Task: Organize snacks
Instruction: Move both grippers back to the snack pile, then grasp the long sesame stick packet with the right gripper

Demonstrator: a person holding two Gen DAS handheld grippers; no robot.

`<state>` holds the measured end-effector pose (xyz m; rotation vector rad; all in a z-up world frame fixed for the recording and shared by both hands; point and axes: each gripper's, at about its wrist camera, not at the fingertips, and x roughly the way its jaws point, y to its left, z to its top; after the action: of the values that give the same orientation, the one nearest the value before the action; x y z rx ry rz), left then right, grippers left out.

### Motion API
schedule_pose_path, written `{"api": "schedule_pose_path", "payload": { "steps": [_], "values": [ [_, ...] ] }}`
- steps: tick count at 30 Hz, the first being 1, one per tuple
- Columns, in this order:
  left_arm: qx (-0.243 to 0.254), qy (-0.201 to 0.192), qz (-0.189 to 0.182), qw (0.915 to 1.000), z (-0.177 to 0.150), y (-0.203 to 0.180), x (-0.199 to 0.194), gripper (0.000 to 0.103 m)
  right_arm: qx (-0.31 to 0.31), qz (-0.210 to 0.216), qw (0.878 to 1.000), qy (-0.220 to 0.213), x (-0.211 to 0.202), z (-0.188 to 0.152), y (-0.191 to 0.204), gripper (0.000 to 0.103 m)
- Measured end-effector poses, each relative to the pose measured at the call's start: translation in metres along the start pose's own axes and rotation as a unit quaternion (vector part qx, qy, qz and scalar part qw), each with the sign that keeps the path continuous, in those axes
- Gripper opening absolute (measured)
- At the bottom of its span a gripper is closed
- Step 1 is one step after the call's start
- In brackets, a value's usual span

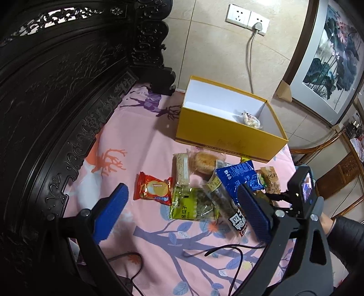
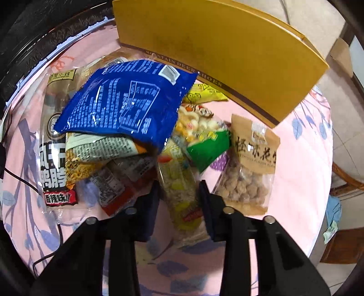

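Right tool (image 2: 178,189): jaws pinch a clear grain bar (image 2: 182,195), lying on the pink bed sheet (image 2: 302,159). Left tool (image 1: 179,209): jaws spread wide, nothing between, above the sheet. Snack pile beyond: blue pack (image 2: 127,100) on top, peanut bag (image 2: 250,168) beside. Behind it, yellow box (image 1: 227,134), open, one wrapped snack (image 1: 251,119) inside. Dark carved headboard (image 1: 56,91) at left; tiled wall, socket (image 1: 248,19), framed painting (image 1: 329,61) behind.

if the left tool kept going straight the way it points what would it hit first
Most likely the green seed packet lying on the pink sheet, which sits midway between the left tool's open fingers. The dark tall packet beside it is close, so depth leaves some doubt.
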<state>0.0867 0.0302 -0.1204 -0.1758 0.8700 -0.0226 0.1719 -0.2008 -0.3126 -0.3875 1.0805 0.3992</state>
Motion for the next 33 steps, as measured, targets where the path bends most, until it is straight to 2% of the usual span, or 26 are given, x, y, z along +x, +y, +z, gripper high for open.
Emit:
{"api": "schedule_pose_path", "payload": {
  "steps": [3,8,17,23,31,32,33],
  "values": [
    [0.000,0.017,-0.005,0.9999,-0.003,-0.003,0.012,0.098,0.009,-0.008,1.000,0.001,-0.008,-0.016,0.006,0.029],
    [0.009,0.050,-0.024,0.9984,-0.013,-0.020,0.041,0.098,0.081,0.009,0.997,-0.004,-0.032,-0.058,0.008,0.029],
    [0.078,0.116,-0.055,0.9886,-0.045,-0.075,0.105,0.098,0.207,0.027,0.978,-0.014,-0.077,-0.119,0.009,0.029],
    [0.072,0.159,-0.065,0.9826,-0.063,-0.092,0.133,0.097,0.245,0.027,0.969,-0.019,-0.089,-0.132,0.016,0.029],
    [0.068,0.186,-0.068,0.9779,-0.074,-0.105,0.161,0.095,0.261,0.029,0.965,-0.027,-0.102,-0.141,0.013,0.029],
    [0.068,0.183,-0.068,0.9784,-0.074,-0.106,0.163,0.094,0.262,0.029,0.964,-0.027,-0.103,-0.141,0.013,0.029],
    [0.069,0.179,-0.066,0.9792,-0.074,-0.105,0.165,0.088,0.262,0.030,0.964,-0.027,-0.102,-0.141,0.012,0.029]
  ]
}}
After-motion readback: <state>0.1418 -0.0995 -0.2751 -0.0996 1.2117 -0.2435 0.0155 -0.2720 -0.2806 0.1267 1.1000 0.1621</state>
